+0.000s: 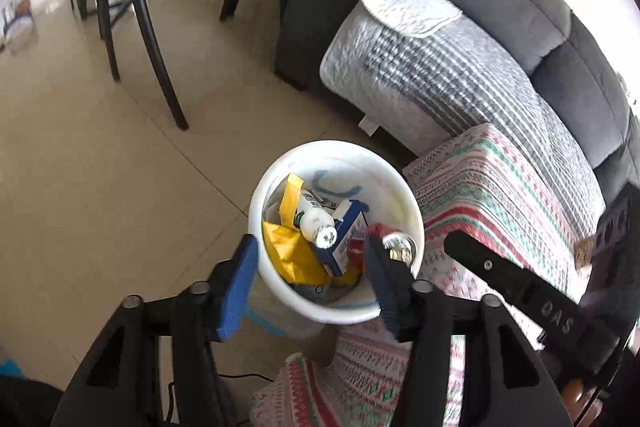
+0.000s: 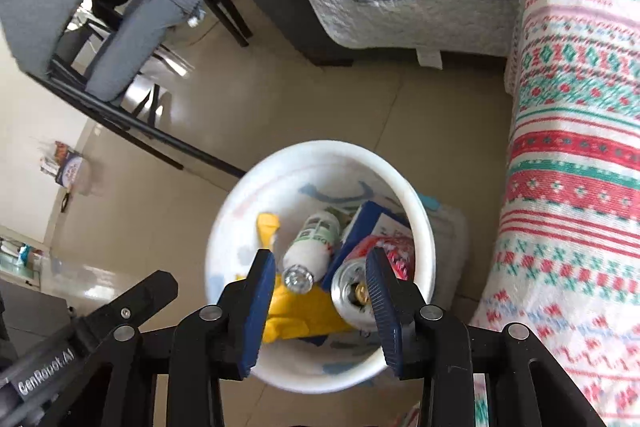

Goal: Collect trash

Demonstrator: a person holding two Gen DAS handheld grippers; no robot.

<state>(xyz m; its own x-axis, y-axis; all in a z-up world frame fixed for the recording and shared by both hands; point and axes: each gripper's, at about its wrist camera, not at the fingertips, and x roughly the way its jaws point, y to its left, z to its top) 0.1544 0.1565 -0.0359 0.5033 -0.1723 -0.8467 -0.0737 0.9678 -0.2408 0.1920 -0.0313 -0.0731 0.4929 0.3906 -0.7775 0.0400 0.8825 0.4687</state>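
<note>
White round plastic bin (image 2: 224, 227) on tiled floor (image 1: 100, 187), just beside patterned red-green blanket (image 2: 580, 147). Inside: yellow wrapper (image 1: 288, 251), white plastic bottle (image 2: 312, 247), blue carton (image 1: 344, 239), red metal can (image 2: 360, 279).

Right gripper (image 2: 320, 275) above bin mouth, fingers apart, gripping nothing. Can lies just beside right finger, silver end up toward the camera, long axis slanting down into bin.

Left gripper (image 1: 308, 263) also over bin, fingers apart, straddling near rim.

Judgement: right gripper nearer the can; 4 items binned.
</note>
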